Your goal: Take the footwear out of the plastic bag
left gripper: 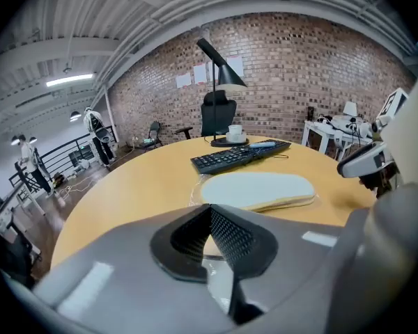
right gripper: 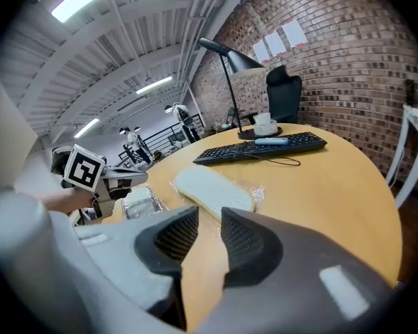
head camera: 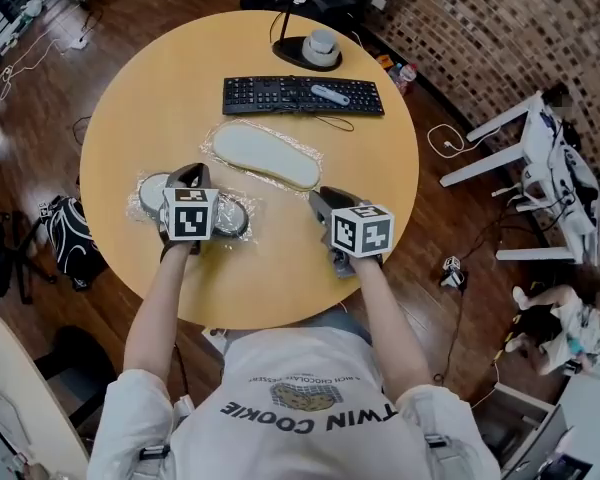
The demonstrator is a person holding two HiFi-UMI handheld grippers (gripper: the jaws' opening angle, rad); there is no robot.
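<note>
While a person faces a round wooden table point(head camera: 150, 98), the left claw point(head camera: 188, 174) hangs over a grey slipper point(head camera: 151, 190) sealed in a clear plastic bag point(head camera: 247, 208) at the table's left side, its jaws clenched tip to tip. A second slipper point(head camera: 265, 155), pale and also wrapped, lies mid-table just before a keyboard point(head camera: 302, 95). To the right, the right claw point(head camera: 318, 197) is released, jaws apart and holding nothing.

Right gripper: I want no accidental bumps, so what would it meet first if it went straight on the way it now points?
Probably bare tabletop, between the open jaws of the right gripper, just short of the plastic-wrapped white slipper; depth is unclear, so the wrap's edge could come first.
</note>
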